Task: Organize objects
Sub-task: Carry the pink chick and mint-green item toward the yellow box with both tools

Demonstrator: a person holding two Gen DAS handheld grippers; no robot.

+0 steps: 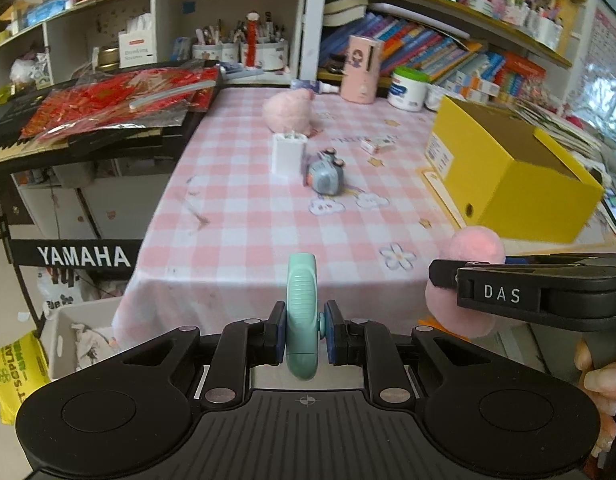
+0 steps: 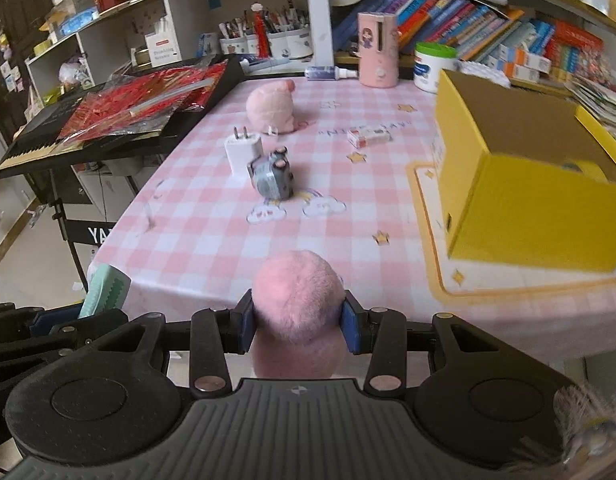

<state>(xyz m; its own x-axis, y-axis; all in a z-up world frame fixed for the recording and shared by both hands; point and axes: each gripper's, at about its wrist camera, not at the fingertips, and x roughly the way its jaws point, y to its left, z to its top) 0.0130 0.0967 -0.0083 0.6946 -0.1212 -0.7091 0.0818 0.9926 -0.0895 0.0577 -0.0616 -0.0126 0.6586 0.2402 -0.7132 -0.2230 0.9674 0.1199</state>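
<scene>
My left gripper (image 1: pixel 304 334) is shut on a mint-green flat tool (image 1: pixel 302 312), held upright above the table's near edge; it also shows in the right wrist view (image 2: pixel 106 290). My right gripper (image 2: pixel 299 326) is shut on a pink fluffy pompom (image 2: pixel 298 300), also seen in the left wrist view (image 1: pixel 469 256). On the pink checked tablecloth (image 2: pixel 212 240) stand a white charger plug (image 2: pixel 243 151), a grey toy figure (image 2: pixel 272 174), a pink plush (image 2: pixel 272 106) and a small white-orange box (image 2: pixel 367 137). An open yellow box (image 2: pixel 523 184) stands at the right.
A Yamaha keyboard (image 1: pixel 88 136) with red foil packets on it stands left of the table. A pink cylinder (image 2: pixel 377 50), a white tub (image 2: pixel 433 66) and a small bottle (image 2: pixel 331 73) line the back edge. Shelves of books and pen cups are behind. A white bin (image 1: pixel 84 336) sits on the floor.
</scene>
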